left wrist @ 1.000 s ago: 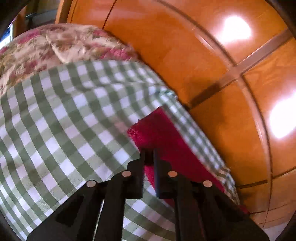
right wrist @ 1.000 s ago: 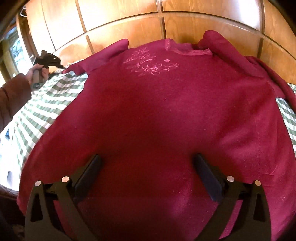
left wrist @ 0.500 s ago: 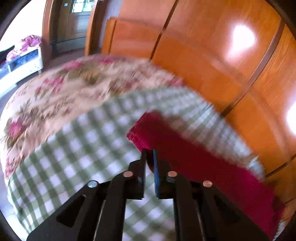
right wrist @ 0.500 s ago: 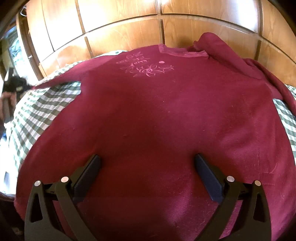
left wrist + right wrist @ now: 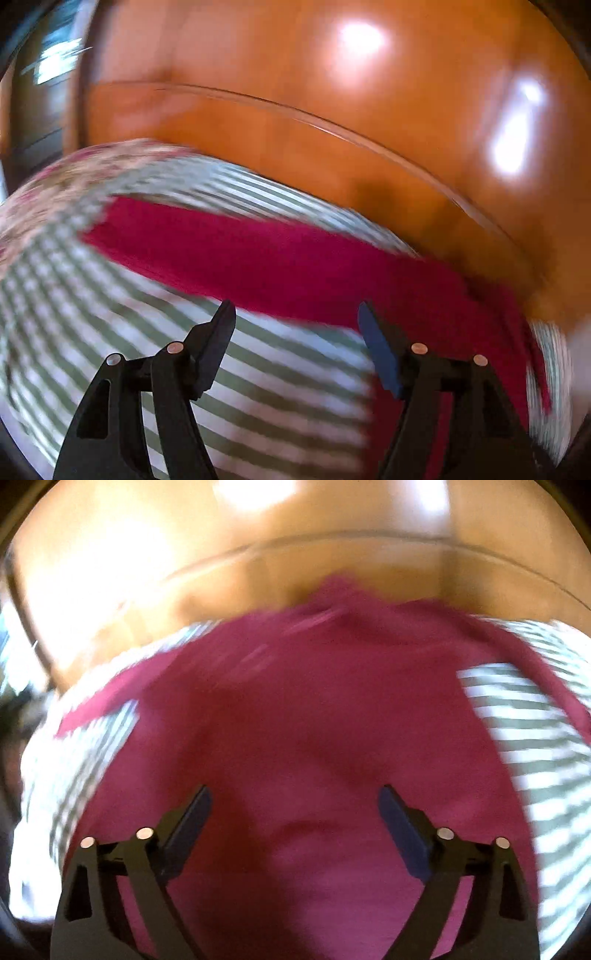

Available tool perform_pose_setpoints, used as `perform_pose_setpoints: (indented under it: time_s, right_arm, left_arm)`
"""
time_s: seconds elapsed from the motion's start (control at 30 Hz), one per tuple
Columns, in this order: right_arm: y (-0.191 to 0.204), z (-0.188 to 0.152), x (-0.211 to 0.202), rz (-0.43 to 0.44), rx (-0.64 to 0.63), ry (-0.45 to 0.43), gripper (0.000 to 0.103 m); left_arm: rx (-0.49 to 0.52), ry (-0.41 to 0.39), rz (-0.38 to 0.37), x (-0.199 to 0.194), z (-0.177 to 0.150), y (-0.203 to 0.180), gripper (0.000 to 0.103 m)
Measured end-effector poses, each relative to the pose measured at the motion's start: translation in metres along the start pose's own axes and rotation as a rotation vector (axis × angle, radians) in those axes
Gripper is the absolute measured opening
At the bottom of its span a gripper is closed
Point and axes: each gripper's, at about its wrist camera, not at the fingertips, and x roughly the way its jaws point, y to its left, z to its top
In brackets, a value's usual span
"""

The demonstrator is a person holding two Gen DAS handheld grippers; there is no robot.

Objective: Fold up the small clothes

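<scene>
A dark red sweater (image 5: 314,731) lies spread front-up on a green-and-white checked cloth (image 5: 532,731). Its left sleeve (image 5: 258,258) lies stretched out flat across the checked cloth (image 5: 110,314) in the left wrist view. My left gripper (image 5: 295,314) is open and empty, just above the near edge of that sleeve. My right gripper (image 5: 295,797) is open and empty, hovering over the lower body of the sweater. Both views are blurred by motion.
A glossy wooden headboard (image 5: 332,110) rises right behind the cloth and also shows in the right wrist view (image 5: 295,554). A floral bedspread (image 5: 55,184) lies beyond the checked cloth at the left.
My left gripper has opened and let go of the sleeve cuff, which now lies stretched out on the cloth. The right gripper stayed open and pulled back, showing more of the sweater.
</scene>
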Motion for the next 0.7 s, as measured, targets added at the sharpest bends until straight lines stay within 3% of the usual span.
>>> perform_pose_setpoints:
  time_s: [0.07,0.1,0.17,0.3,0.5,0.53,0.6,0.63,0.7]
  right_arm:
    - [-0.051,0.011,-0.019,-0.124,0.082,-0.053,0.083]
    - [-0.077,0.015,-0.026,-0.199,0.112,-0.070,0.076]
    - [-0.122,0.021,-0.031,-0.327,0.158,-0.074,0.074]
    - [-0.209,0.033,-0.011,-0.568,0.187,-0.009,0.066]
    - [-0.274,0.056,0.034,-0.699,0.162,0.085,0.062]
    - [-0.277,0.057,0.039,-0.715,0.154,0.093,0.057]
    - [-0.281,0.062,0.041,-0.715,0.137,0.101,0.019]
    - [-0.280,0.065,0.038,-0.720,0.124,0.100,0.011]
    - [-0.273,0.066,0.017,-0.690,0.123,0.069,0.008]
  left_arm:
    - [0.094,0.055,-0.098,0.006,-0.026,-0.044,0.069]
    - [0.125,0.077,-0.130,0.008,-0.035,-0.060,0.069]
    - [0.207,0.131,-0.176,0.018,-0.057,-0.092,0.069]
    - [0.334,0.209,-0.176,0.036,-0.090,-0.134,0.069]
    - [0.364,0.267,-0.127,0.061,-0.103,-0.135,0.072]
    - [0.367,0.266,-0.127,0.062,-0.107,-0.138,0.073]
    - [0.381,0.264,-0.121,0.064,-0.110,-0.143,0.075]
    - [0.383,0.263,-0.118,0.065,-0.110,-0.143,0.075]
    - [0.382,0.261,-0.119,0.066,-0.110,-0.142,0.076]
